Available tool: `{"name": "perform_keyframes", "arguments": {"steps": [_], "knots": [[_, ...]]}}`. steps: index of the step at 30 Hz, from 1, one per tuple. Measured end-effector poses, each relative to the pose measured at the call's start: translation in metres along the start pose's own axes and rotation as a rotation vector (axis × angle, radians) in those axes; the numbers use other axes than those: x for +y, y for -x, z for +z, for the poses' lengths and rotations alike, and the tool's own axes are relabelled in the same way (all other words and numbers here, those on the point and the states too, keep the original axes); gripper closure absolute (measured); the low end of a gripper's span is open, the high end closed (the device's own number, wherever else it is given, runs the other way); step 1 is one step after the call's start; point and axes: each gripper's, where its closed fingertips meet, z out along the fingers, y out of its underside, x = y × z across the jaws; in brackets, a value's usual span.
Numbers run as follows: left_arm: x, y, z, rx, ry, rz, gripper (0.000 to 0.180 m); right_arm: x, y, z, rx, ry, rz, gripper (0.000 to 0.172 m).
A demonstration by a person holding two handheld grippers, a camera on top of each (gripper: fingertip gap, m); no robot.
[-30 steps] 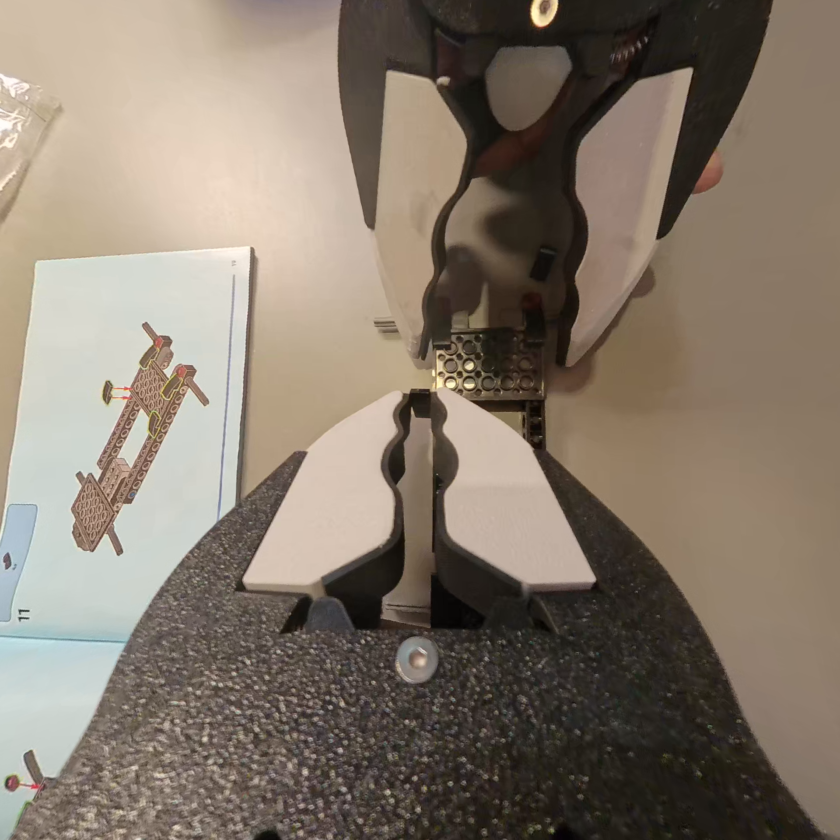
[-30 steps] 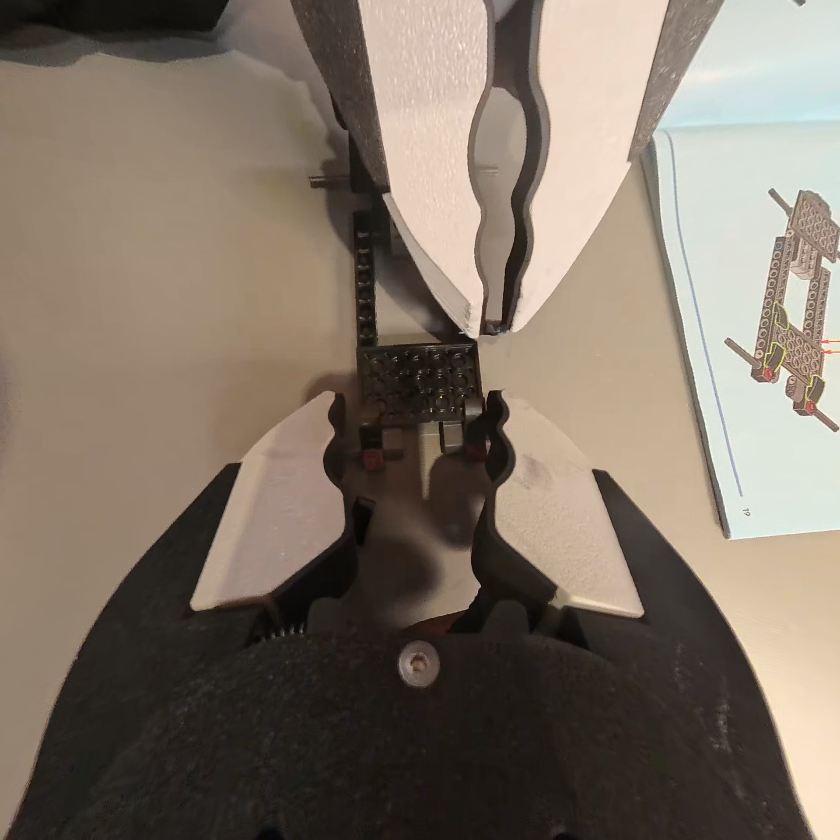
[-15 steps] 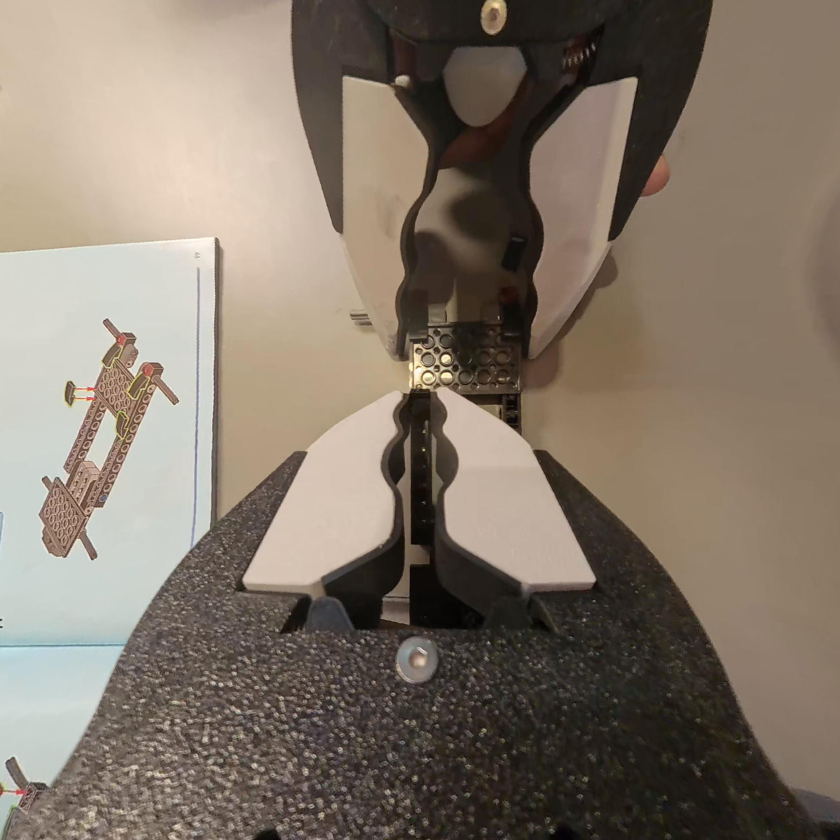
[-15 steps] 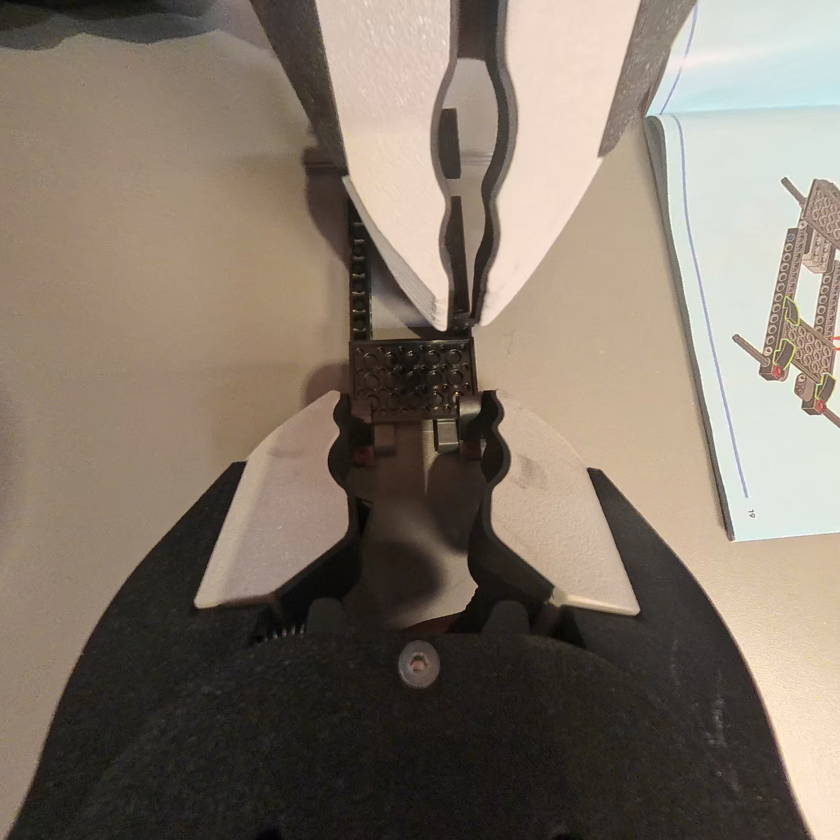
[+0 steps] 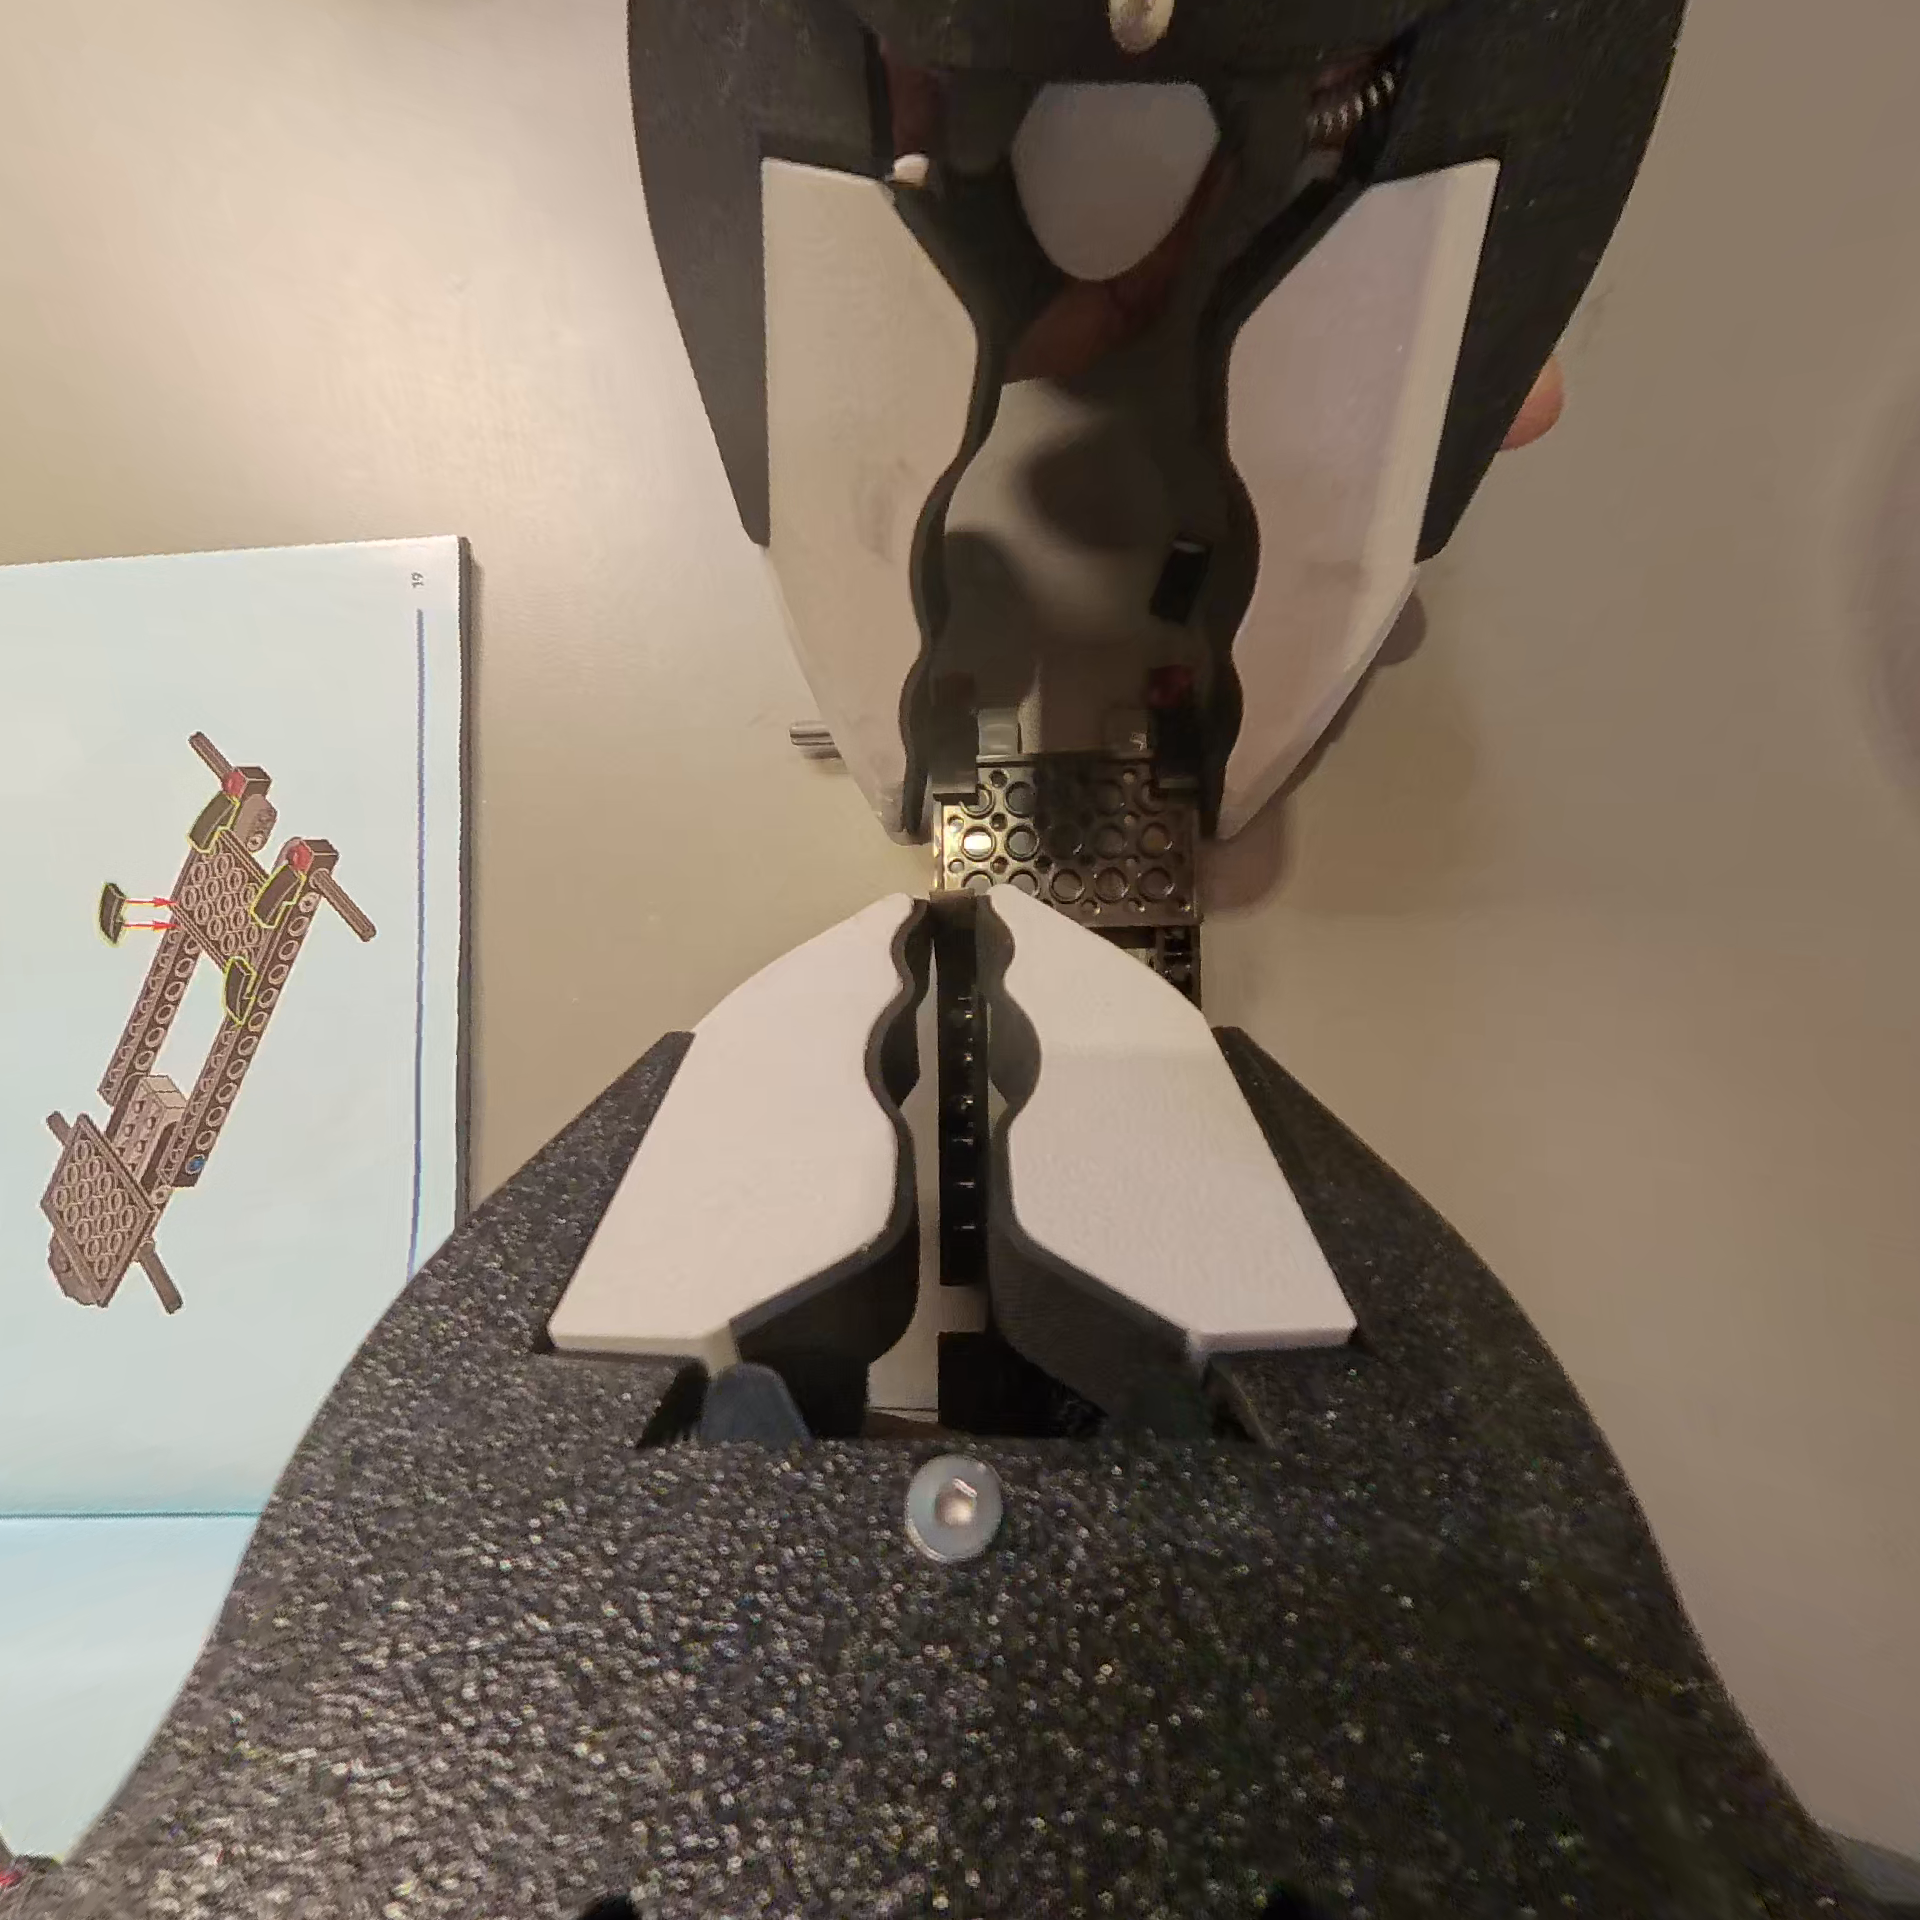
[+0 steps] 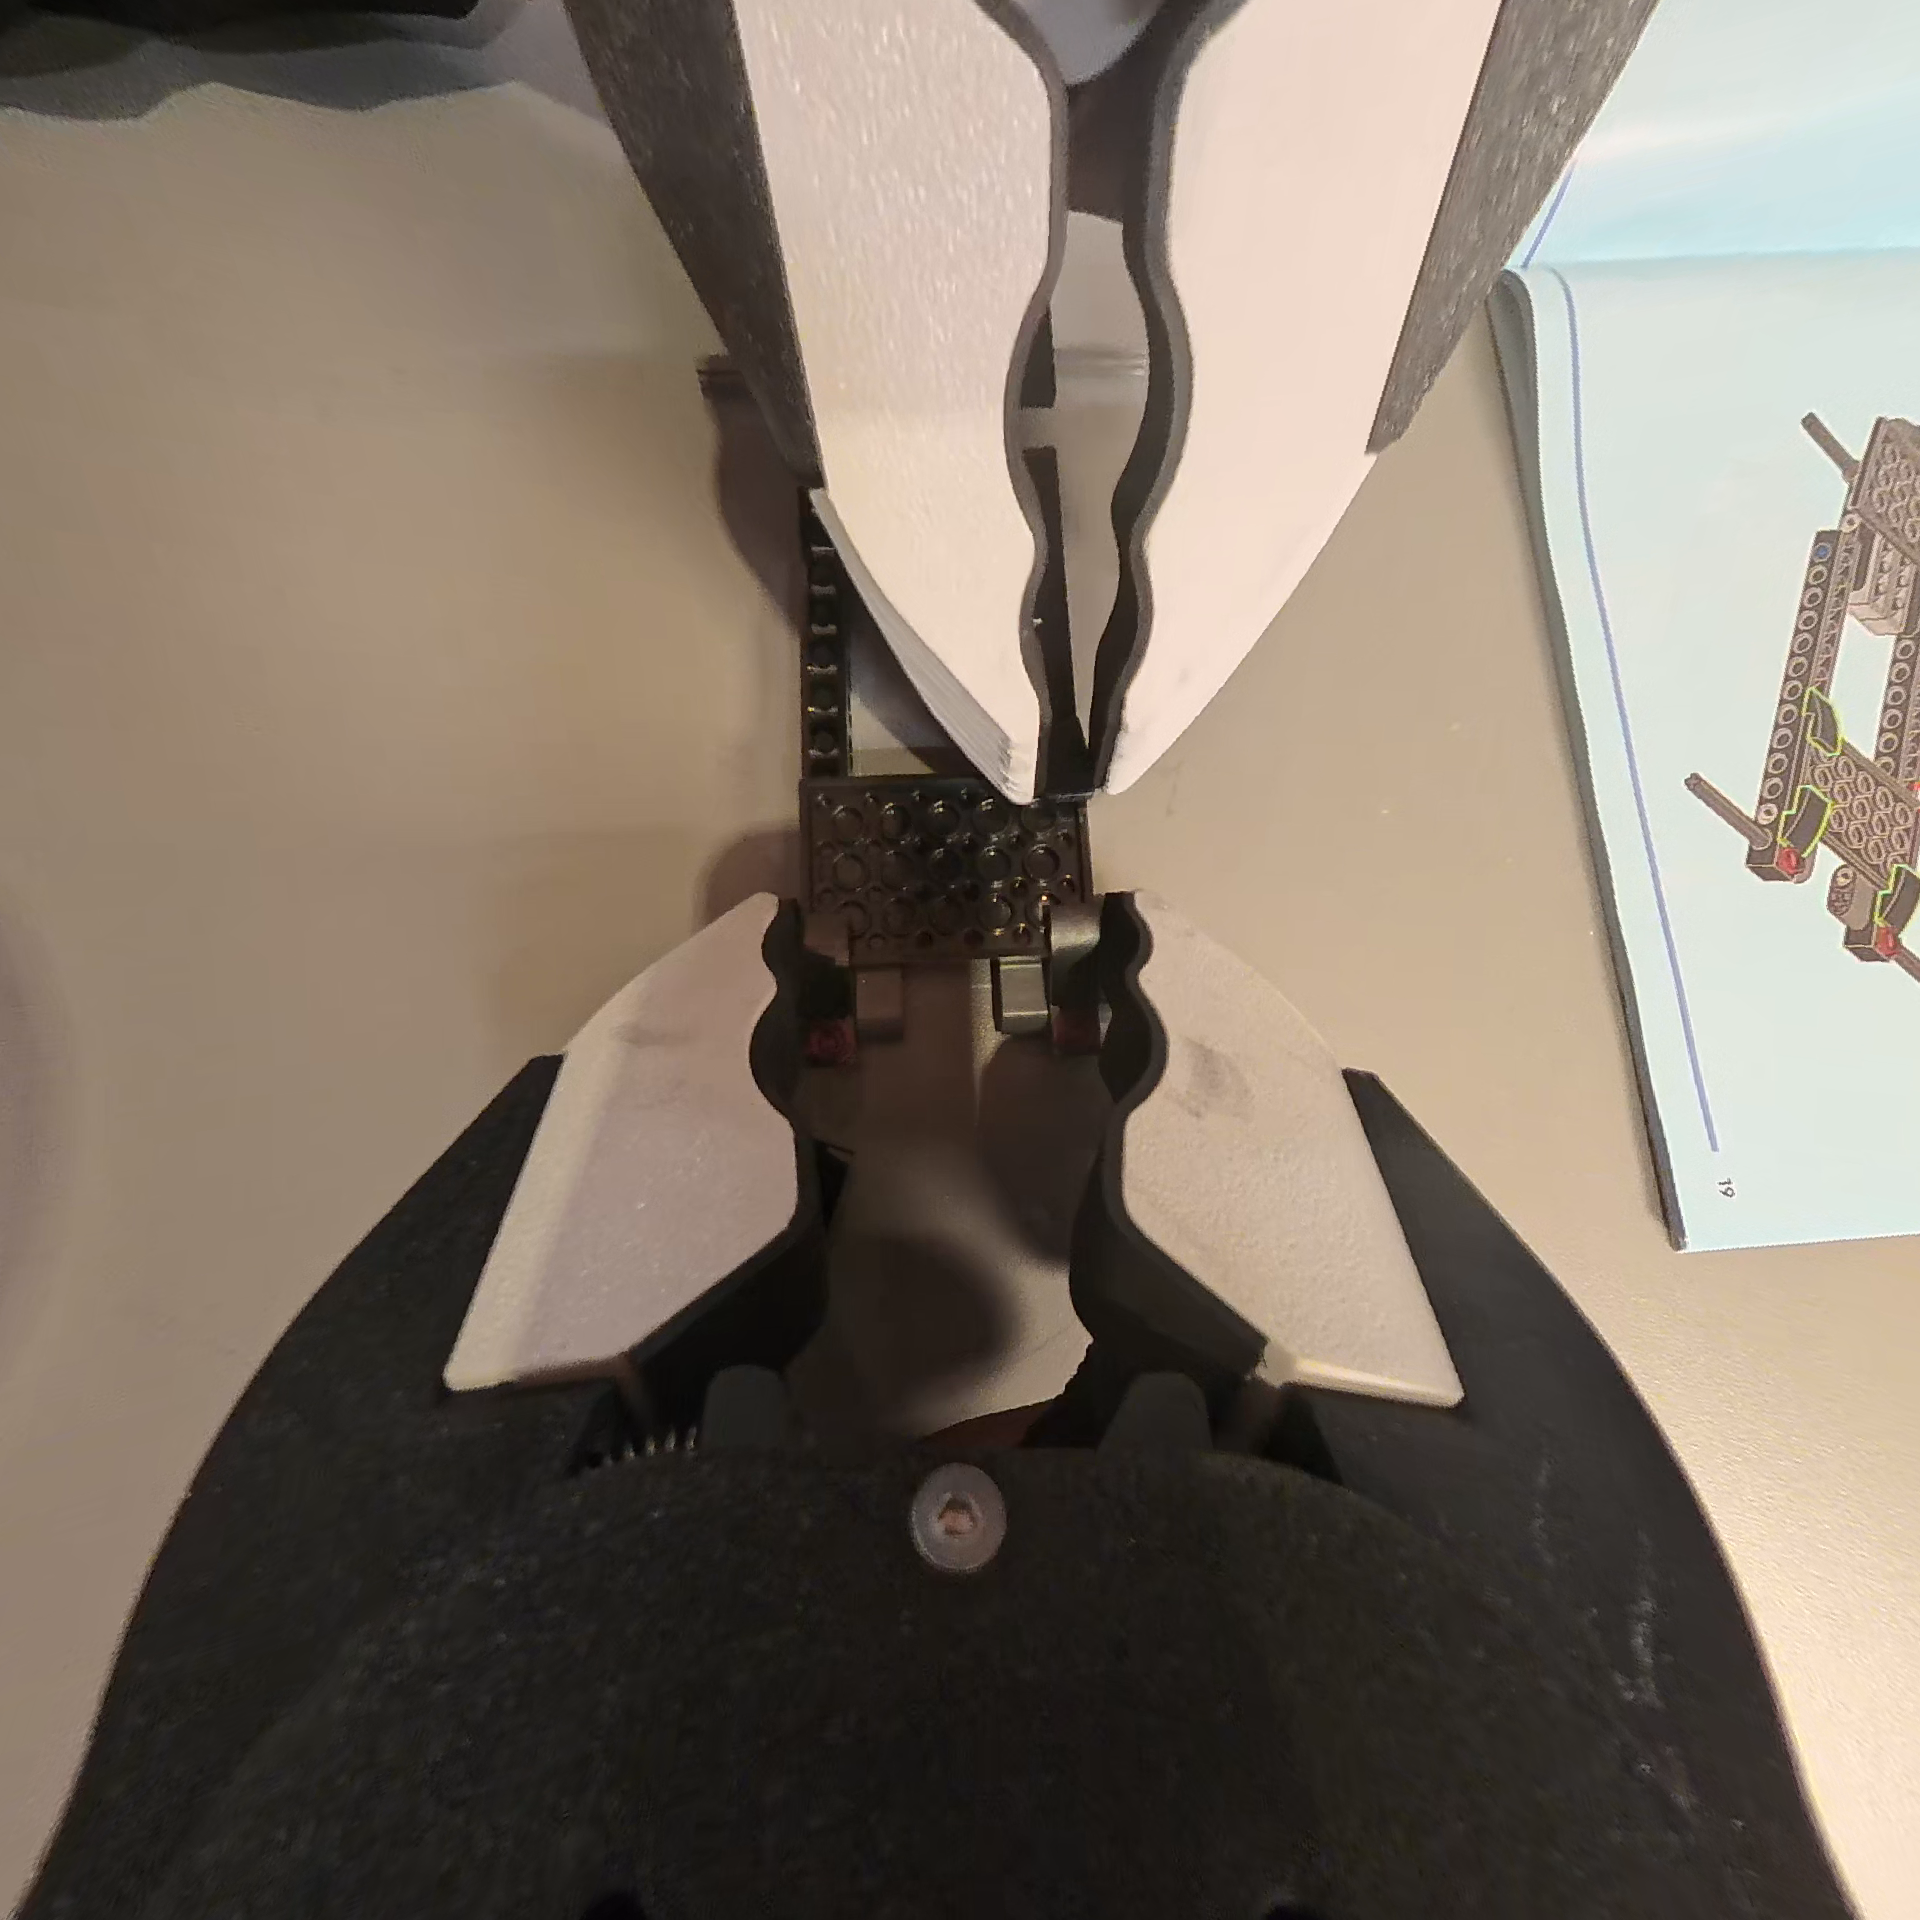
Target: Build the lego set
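Open instruction booklet (image 5: 229,935) on beige table (image 5: 260,312)

Dark brick frame (image 6: 945,862) between both tongs

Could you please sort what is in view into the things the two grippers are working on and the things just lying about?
In hand:
- dark brick frame
- left gripper, jaws clamped on one of its black side beams
- right gripper, jaws astride its plate end

Lying about:
- open instruction booklet
- beige table
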Motion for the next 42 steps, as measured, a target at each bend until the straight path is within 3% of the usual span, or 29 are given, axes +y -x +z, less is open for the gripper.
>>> {"name": "perform_keyframes", "arguments": {"steps": [10, 24, 32, 36, 42], "knots": [[0.0, -0.001, 0.0, 0.011, -0.015, -0.028, 0.166, 0.0, 0.0, 0.0, 0.001, -0.001, -0.001, 0.116], [0.018, 0.002, -0.027, -0.102, -0.071, -0.087, 0.143, -0.004, 0.0, 0.002, 0.009, -0.005, -0.012, 0.113], [0.017, 0.007, -0.037, -0.133, -0.143, -0.108, 0.14, -0.005, -0.003, 0.003, 0.025, 0.025, -0.034, 0.116], [0.012, 0.007, -0.04, -0.18, -0.157, -0.069, 0.137, -0.004, -0.012, -0.004, 0.043, -0.008, 0.005, 0.116], [-0.001, 0.001, -0.035, -0.375, -0.118, 0.118, 0.137, -0.002, -0.019, -0.009, 0.063, -0.031, 0.049, 0.116]]}}
